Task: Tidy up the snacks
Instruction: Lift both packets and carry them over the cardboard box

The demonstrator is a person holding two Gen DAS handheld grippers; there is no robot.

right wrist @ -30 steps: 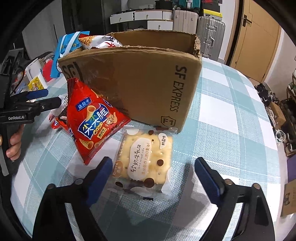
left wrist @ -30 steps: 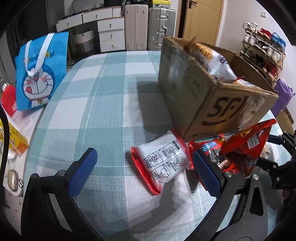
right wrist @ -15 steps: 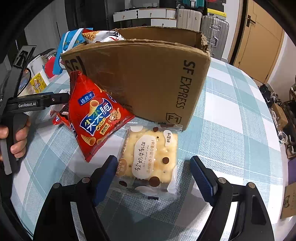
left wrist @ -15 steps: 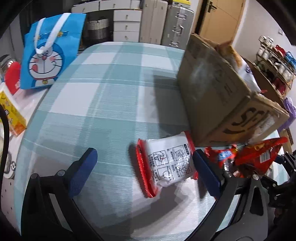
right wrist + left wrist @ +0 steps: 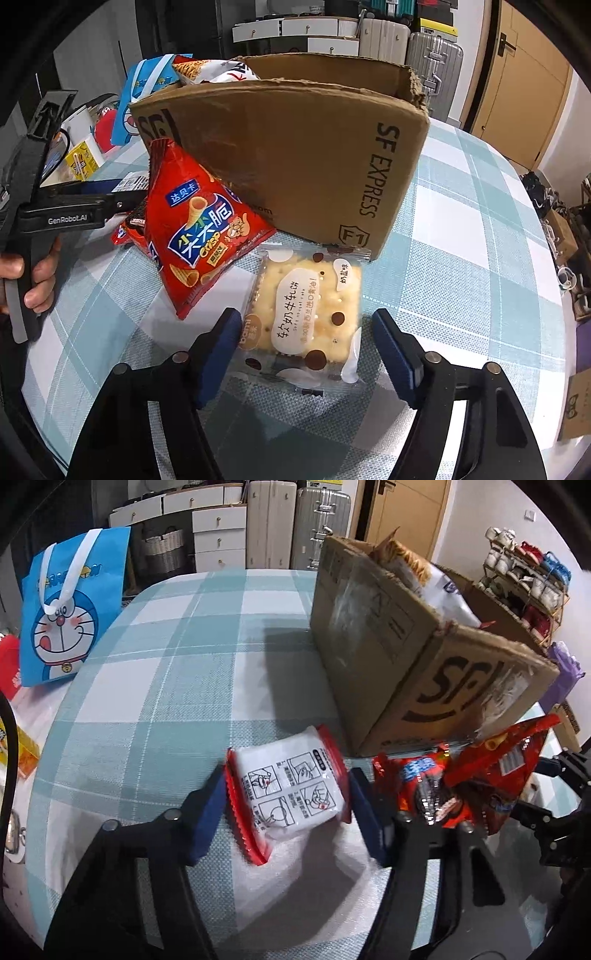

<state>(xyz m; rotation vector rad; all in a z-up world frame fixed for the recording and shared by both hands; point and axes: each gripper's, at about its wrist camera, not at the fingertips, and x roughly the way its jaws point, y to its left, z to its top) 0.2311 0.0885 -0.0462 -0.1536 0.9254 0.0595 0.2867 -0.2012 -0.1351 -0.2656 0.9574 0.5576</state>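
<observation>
A white and red snack packet [image 5: 291, 794] lies on the checked tablecloth in the left wrist view. My left gripper [image 5: 286, 812] has closed in around it, its blue pads at the packet's two red edges. A clear cracker packet [image 5: 308, 314] lies in front of the SF Express cardboard box [image 5: 295, 162]. My right gripper [image 5: 306, 350] straddles the cracker packet with both pads close to its sides. A red triangular crisp bag [image 5: 195, 229] leans by the box; it also shows in the left wrist view [image 5: 506, 764]. Snack bags stick out of the box.
A blue Doraemon bag [image 5: 70, 609] stands at the table's left edge. A small red snack packet [image 5: 424, 786] lies beside the box corner. Drawers, suitcases and a shoe rack [image 5: 524, 579] stand beyond the table. The box [image 5: 417, 650] fills the table's right side.
Both grippers have narrowed from wide open. The left one has closed onto the white and red packet. The right one has moved forward and closed in on the cracker packet.
</observation>
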